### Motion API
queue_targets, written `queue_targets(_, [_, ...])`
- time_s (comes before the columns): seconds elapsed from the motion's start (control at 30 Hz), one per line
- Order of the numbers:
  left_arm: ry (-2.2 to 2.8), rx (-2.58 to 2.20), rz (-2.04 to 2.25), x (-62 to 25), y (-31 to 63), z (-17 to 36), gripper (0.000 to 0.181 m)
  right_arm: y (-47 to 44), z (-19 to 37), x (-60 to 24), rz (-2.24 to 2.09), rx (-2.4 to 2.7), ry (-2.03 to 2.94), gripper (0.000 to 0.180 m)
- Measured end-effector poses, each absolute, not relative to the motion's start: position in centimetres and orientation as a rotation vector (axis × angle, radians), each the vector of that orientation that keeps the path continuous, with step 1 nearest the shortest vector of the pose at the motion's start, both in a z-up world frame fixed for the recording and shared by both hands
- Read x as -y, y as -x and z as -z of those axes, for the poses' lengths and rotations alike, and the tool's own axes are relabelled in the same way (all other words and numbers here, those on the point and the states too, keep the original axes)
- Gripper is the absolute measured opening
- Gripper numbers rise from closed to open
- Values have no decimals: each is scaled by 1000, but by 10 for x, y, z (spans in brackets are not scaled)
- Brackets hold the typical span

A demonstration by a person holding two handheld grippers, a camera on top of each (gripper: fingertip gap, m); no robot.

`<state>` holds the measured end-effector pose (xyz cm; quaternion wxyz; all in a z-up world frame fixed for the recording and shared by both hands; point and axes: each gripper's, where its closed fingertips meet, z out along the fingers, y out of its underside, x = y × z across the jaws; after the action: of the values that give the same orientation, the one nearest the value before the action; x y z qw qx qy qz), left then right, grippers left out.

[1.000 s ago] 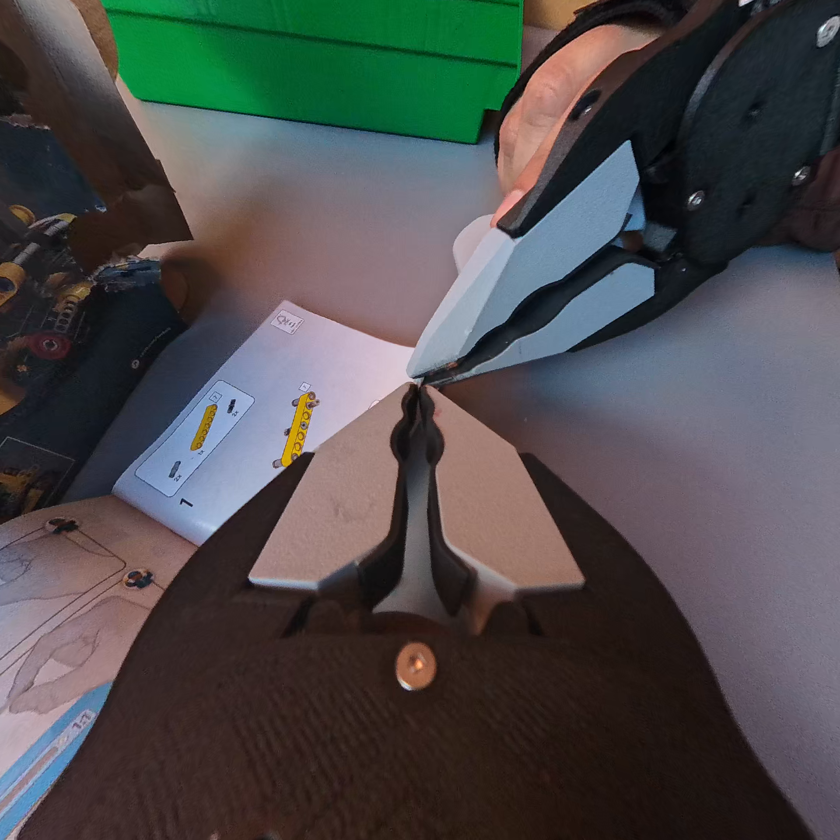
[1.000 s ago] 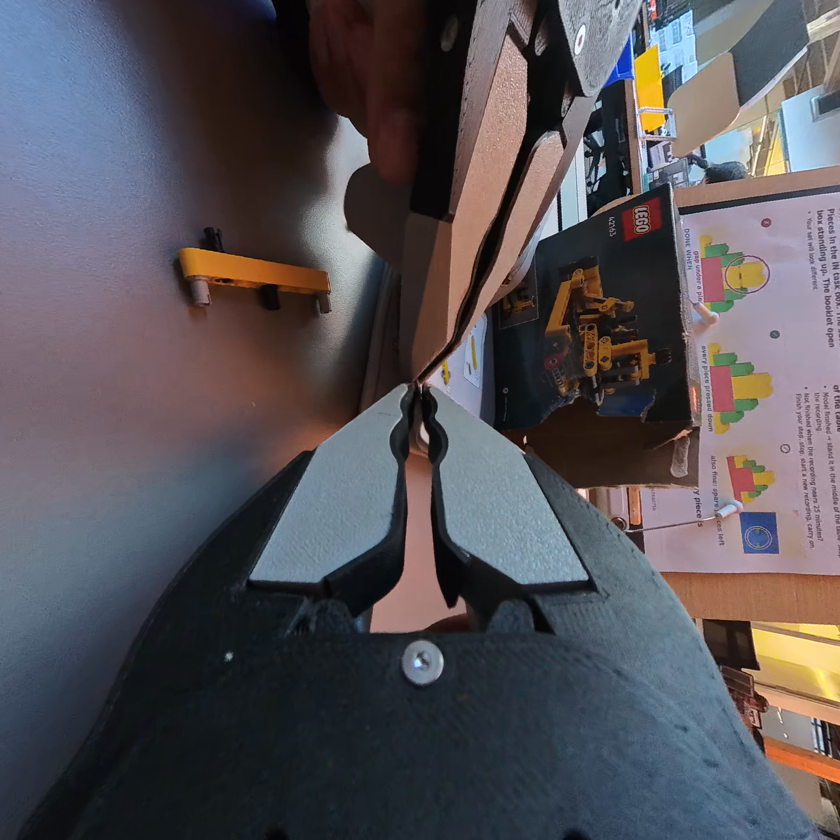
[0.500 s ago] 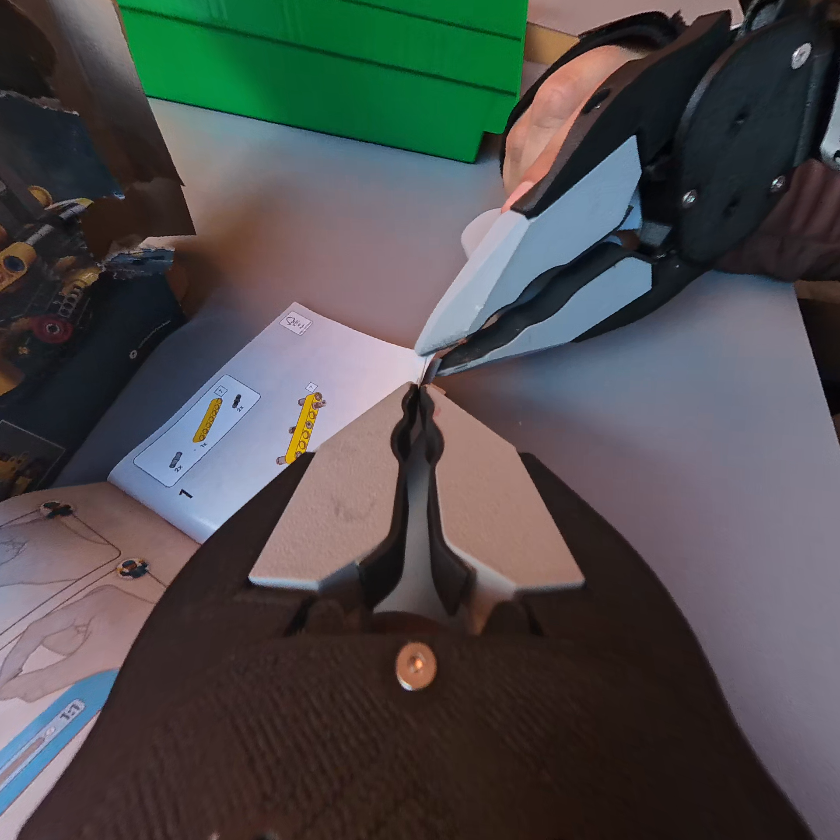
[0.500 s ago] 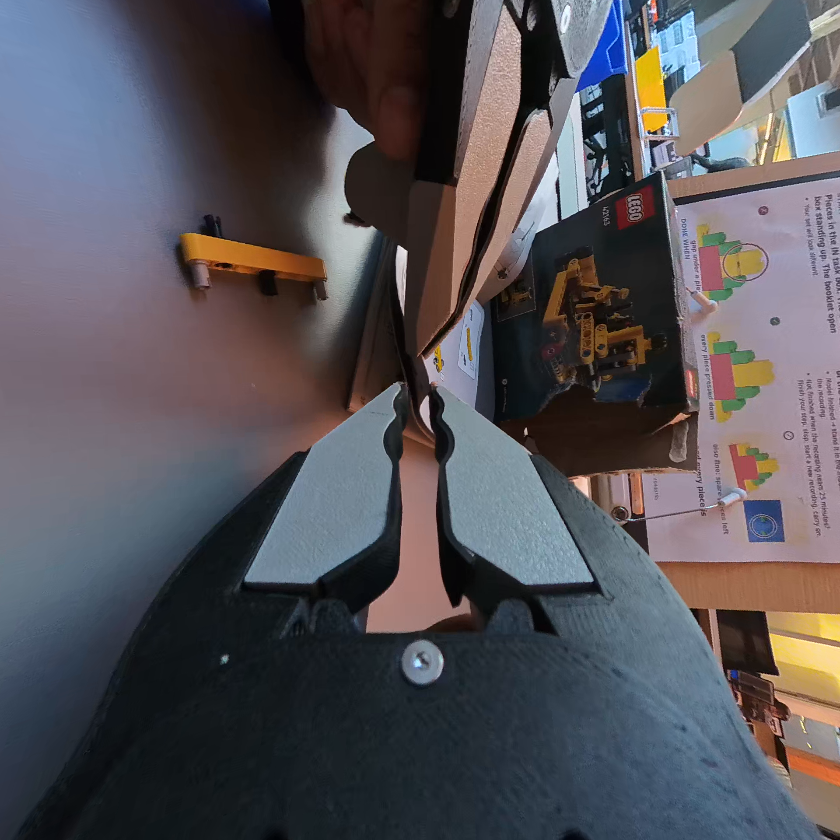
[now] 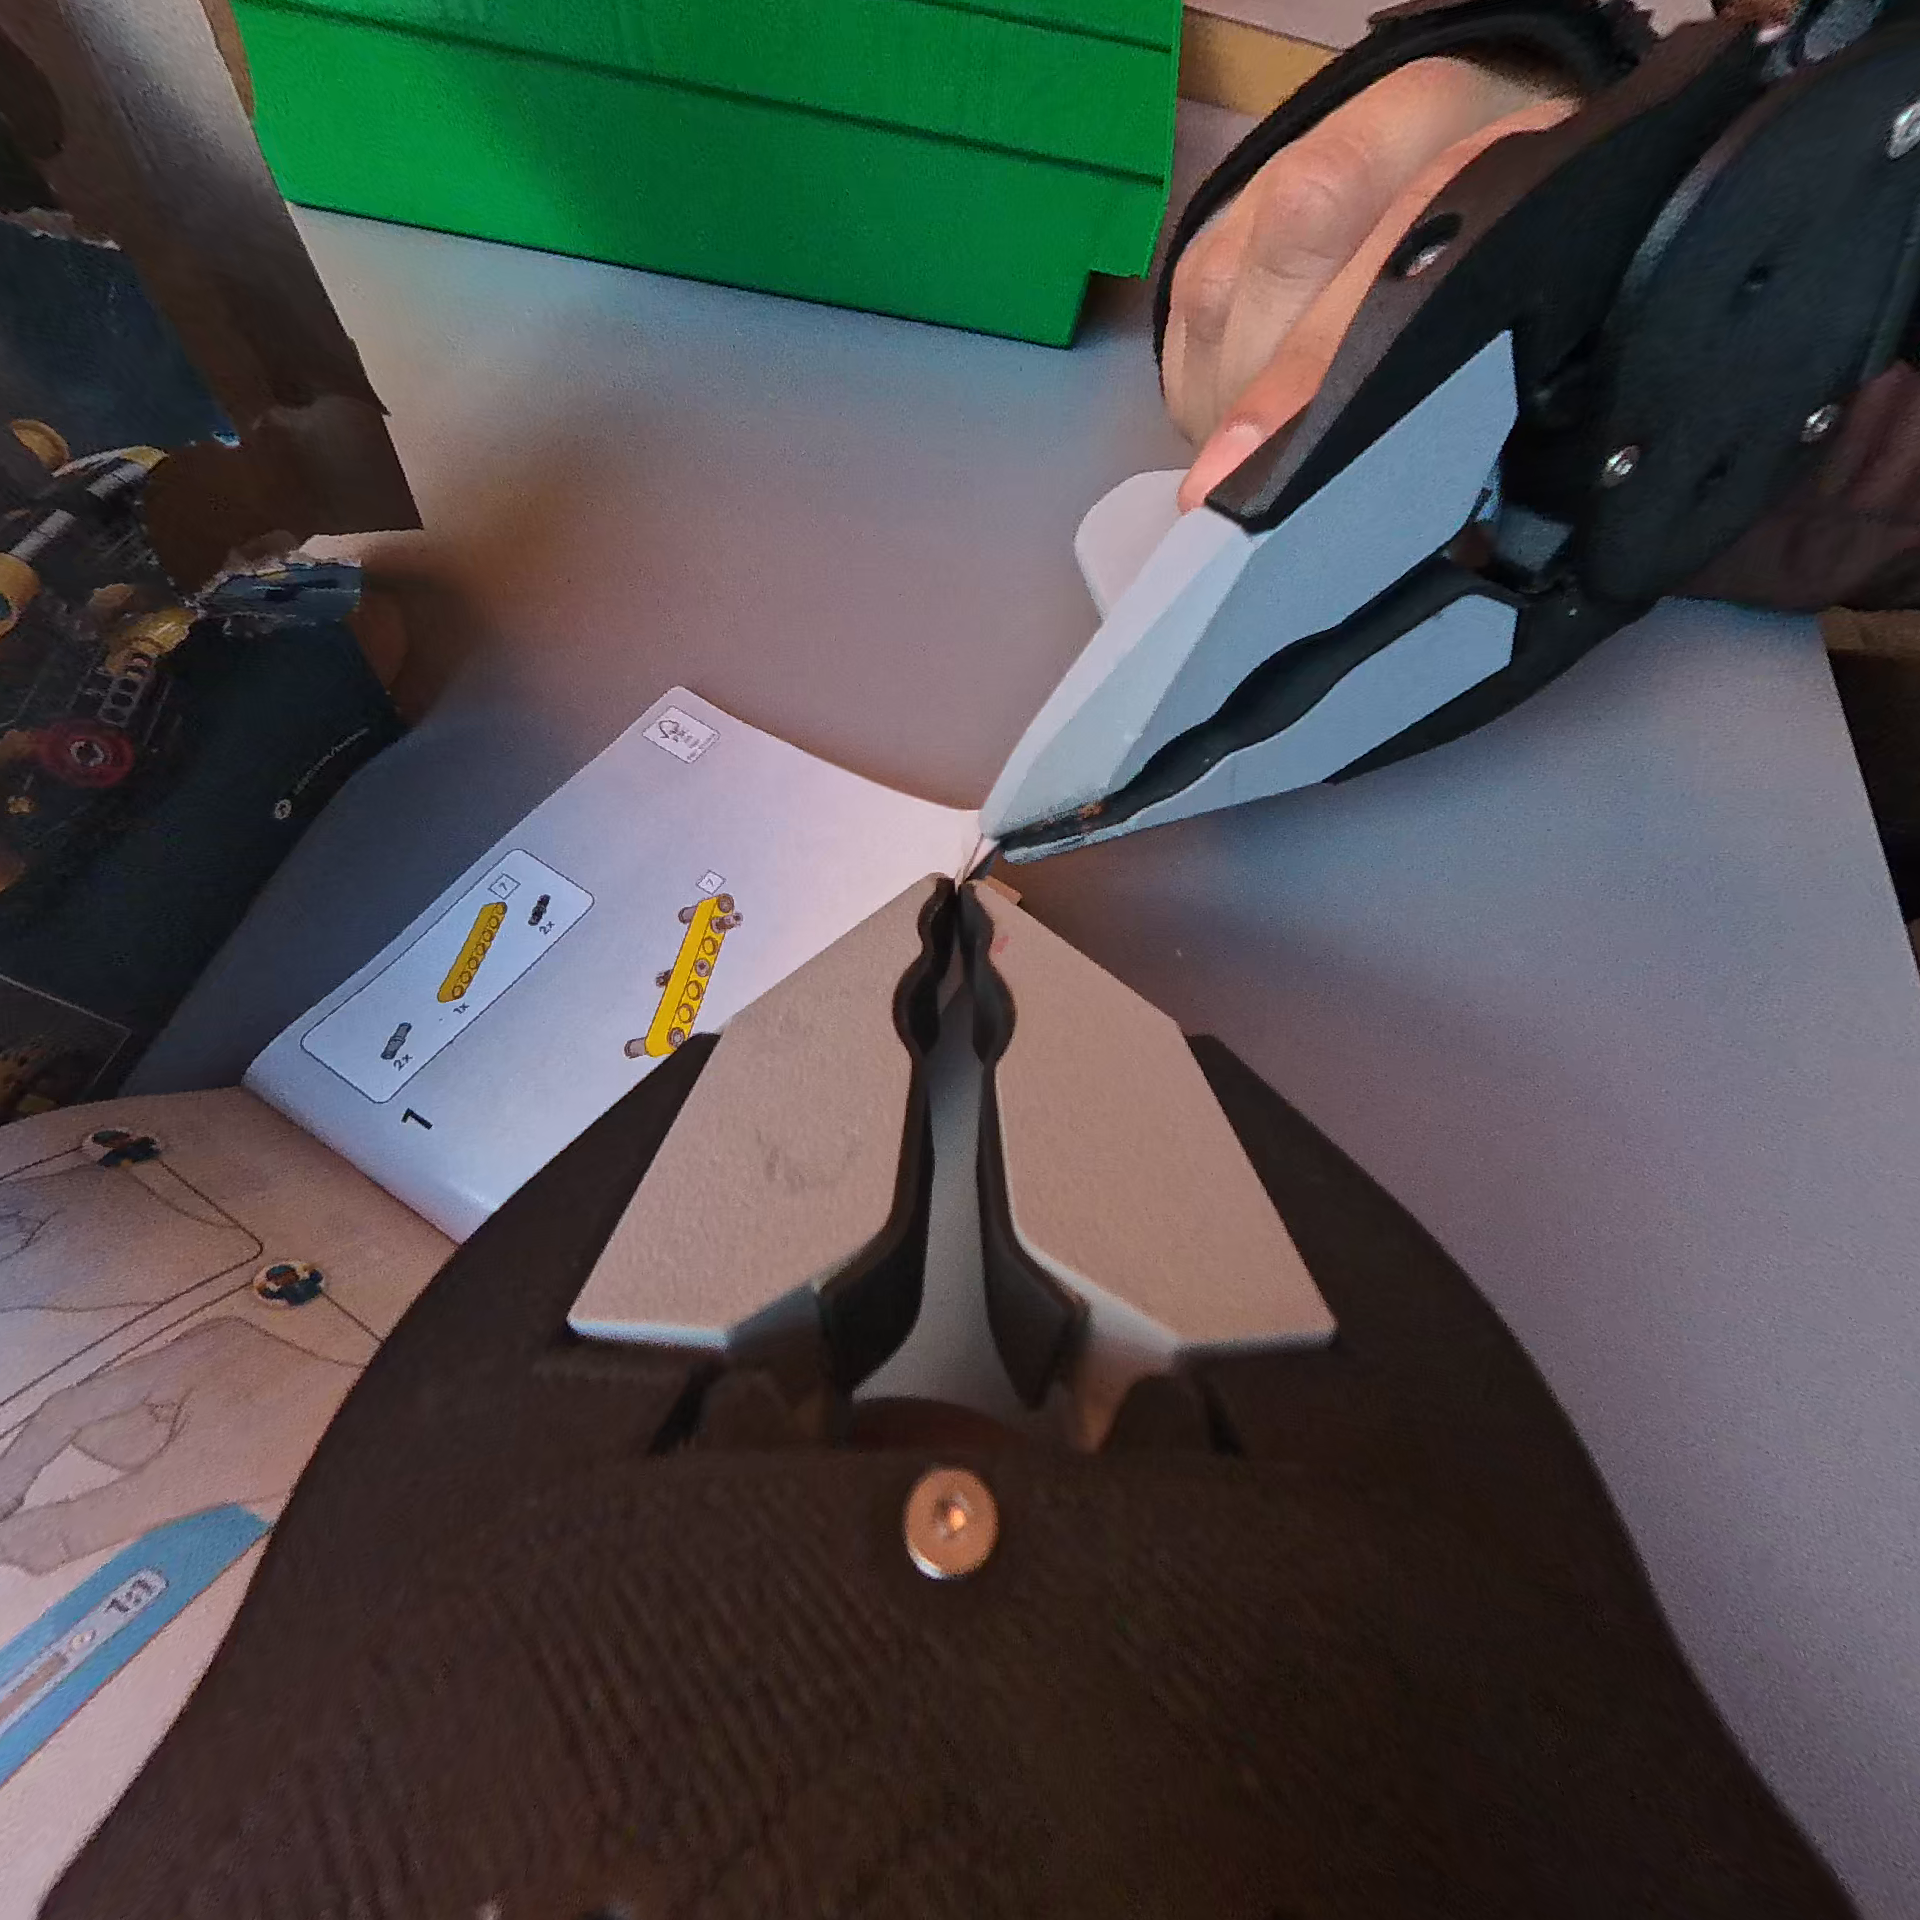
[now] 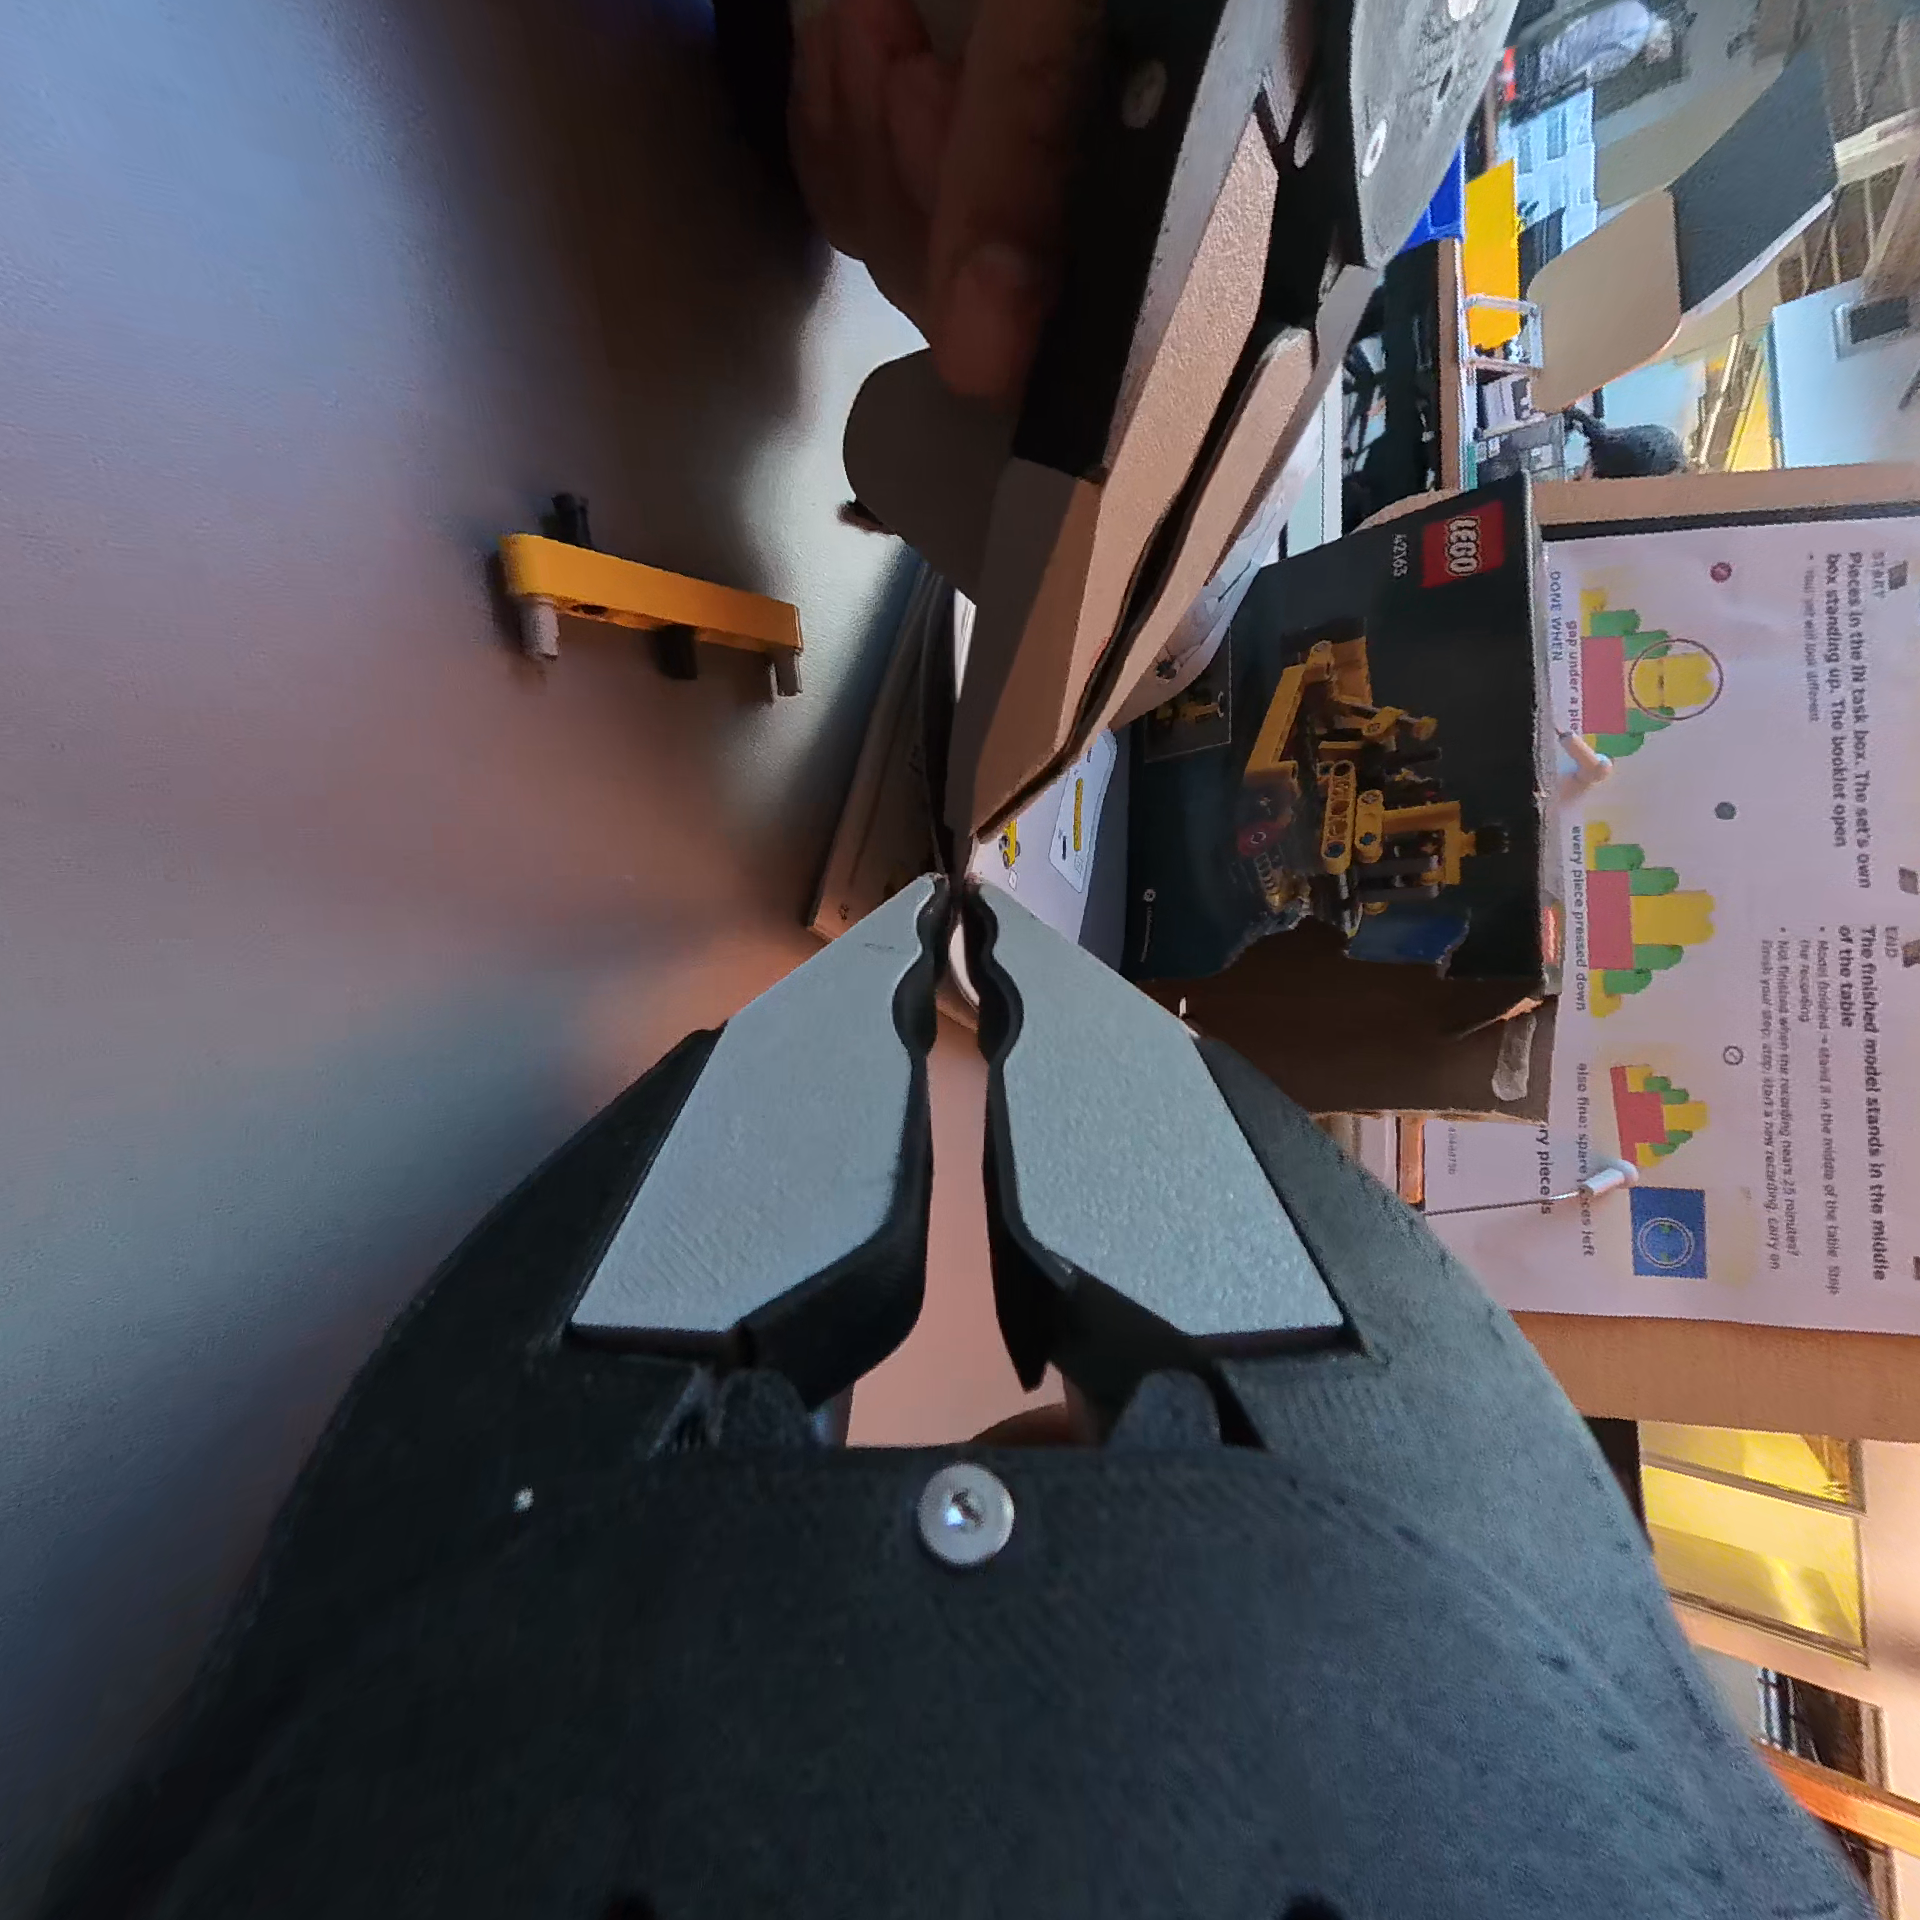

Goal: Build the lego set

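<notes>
Both grippers pinching the booklet page corner, tip to tip

Left wrist view: left gripper (image 5: 954, 888) with grey-faced black fingers closed down to a sliver on the corner of the white paper instruction booklet (image 5: 623, 935), lying open at 9 o'clock on the grey table (image 5: 1455, 1039). Right gripper (image 5: 997, 842) coming in from 2 o'clock, also closed on that same corner, probably to peel one sheet off for a page turn. Torn dark cardboard set box (image 5: 125, 675) at 9–10 o'clock, green plastic bin (image 5: 727, 156) at 12. Right wrist view (camera rolled sideways): own tips (image 6: 954, 902) nipped together on the page edge, left gripper's tips meeting them from 12. Yellow holed lego beam with grey and black pins (image 6: 649, 608) parked at 10 o'clock, well apart, presumably finished with step one. Printed sheet on a board (image 6: 1714, 935) at 3 o'clock behind the box.
</notes>
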<state>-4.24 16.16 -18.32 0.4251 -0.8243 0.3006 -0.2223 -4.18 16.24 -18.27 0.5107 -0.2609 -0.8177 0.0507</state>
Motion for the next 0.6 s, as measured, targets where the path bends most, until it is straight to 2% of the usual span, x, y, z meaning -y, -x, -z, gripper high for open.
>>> queue_targets(0.03, [2064, -751, 556, -161, 43, 183, 0, 42, 184, -162, -121, 1972, 630, 0])
queue_targets(0.6, [2055, -722, 639, -159, 40, 179, 0, 43, 190, -160, -68, 1997, 595, 0])
